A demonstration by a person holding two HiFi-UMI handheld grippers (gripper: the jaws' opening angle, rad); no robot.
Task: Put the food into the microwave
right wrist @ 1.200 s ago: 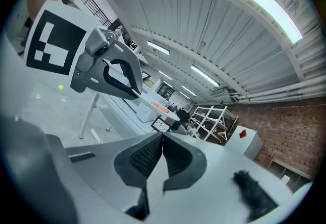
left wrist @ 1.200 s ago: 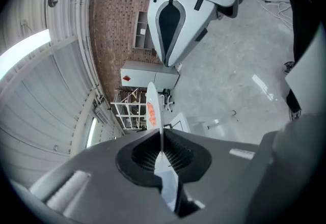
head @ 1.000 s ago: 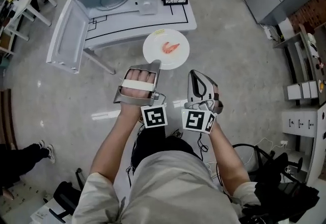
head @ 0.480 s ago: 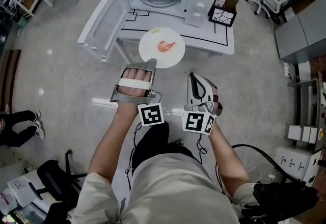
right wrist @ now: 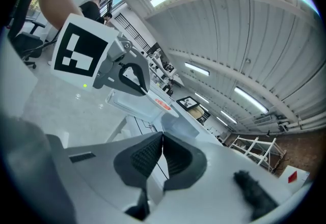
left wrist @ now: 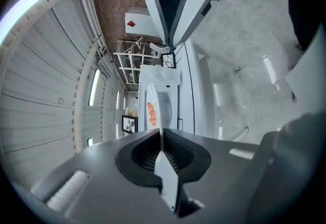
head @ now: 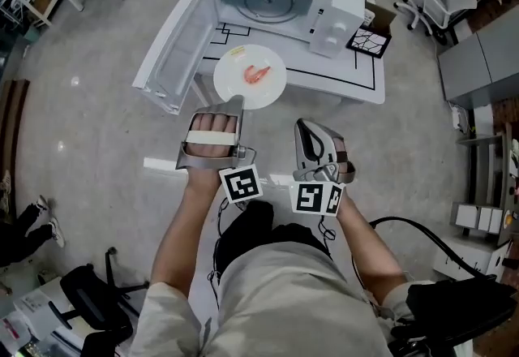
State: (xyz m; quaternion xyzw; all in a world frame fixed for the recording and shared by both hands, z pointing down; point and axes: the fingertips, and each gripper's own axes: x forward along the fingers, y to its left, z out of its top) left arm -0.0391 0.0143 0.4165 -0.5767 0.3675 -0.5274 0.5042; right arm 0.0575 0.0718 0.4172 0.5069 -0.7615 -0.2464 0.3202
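White table [head: 357,75] fills the upper centre of the head view, with the microwave [head: 284,2] on it at top centre, door [head: 174,47] swung wide toward the upper left, cavity bare. Just below the cavity a white plate [head: 231,88] overlaps the table's front edge; can't tell if it touches. Left gripper [head: 235,101] is clamped on the plate's near rim, jaws pinching it edge-on in the left gripper view. Right gripper [head: 302,126], centre right, has its jaws pressed together on nothing. The food [head: 258,73], a small pink-orange piece, lies loose mid-plate. Judgement: the plate is stiff, smooth, likely breakable, and front-heavy when held by one rim. Bite deep on the rim and keep level, or the light food slides.
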